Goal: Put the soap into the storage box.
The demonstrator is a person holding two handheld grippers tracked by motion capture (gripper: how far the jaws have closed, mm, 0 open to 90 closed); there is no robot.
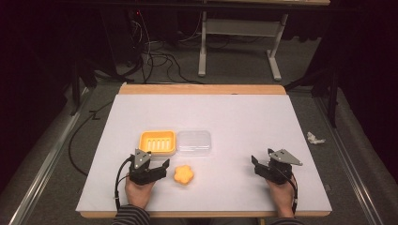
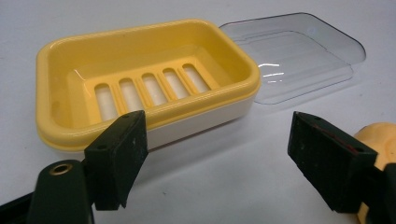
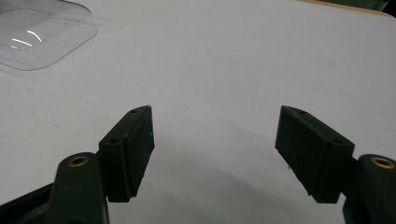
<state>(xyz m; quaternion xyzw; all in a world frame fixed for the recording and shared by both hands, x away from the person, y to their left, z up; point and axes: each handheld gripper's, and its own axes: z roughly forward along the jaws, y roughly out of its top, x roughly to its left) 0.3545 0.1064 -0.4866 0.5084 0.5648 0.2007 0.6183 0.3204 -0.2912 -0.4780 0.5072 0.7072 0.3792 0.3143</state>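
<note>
The left gripper (image 1: 158,167) is held low over the white table sheet (image 1: 234,117) in the person's left hand (image 1: 139,191), and its jaws stand wide apart with nothing between them. In the left gripper view the yellow soap dish (image 2: 140,51) lies just ahead of the jaws, nearer the left jaw, whose tip overlaps the dish's near rim in the picture; whether it touches cannot be told. The dish is open, upright, with a slotted yellow insert seated in a white base. The clear lid (image 2: 303,51) lies flat on the sheet beyond the right jaw, right beside the dish's far end; contact between the two cannot be confirmed. The orange flower-shaped soap (image 1: 184,174) sits on the sheet just outside the right jaw of the left gripper, partly hidden behind that jaw in the left gripper view (image 2: 380,140), and apart from the dish. In the high view the dish (image 1: 157,142) and lid (image 1: 193,142) lie side by side ahead of the left gripper. The right gripper (image 1: 261,167), held in the right hand (image 1: 280,193), is well apart from all three items, its jaws likewise spread and holding nothing. In the right gripper view (image 3: 215,140) only bare sheet lies between and ahead of the jaws, with a corner of the clear lid (image 3: 42,37) far ahead and beyond the left jaw. A small crumpled white scrap (image 1: 314,138) lies on the floor off the table's edge, on the right gripper's side.
</note>
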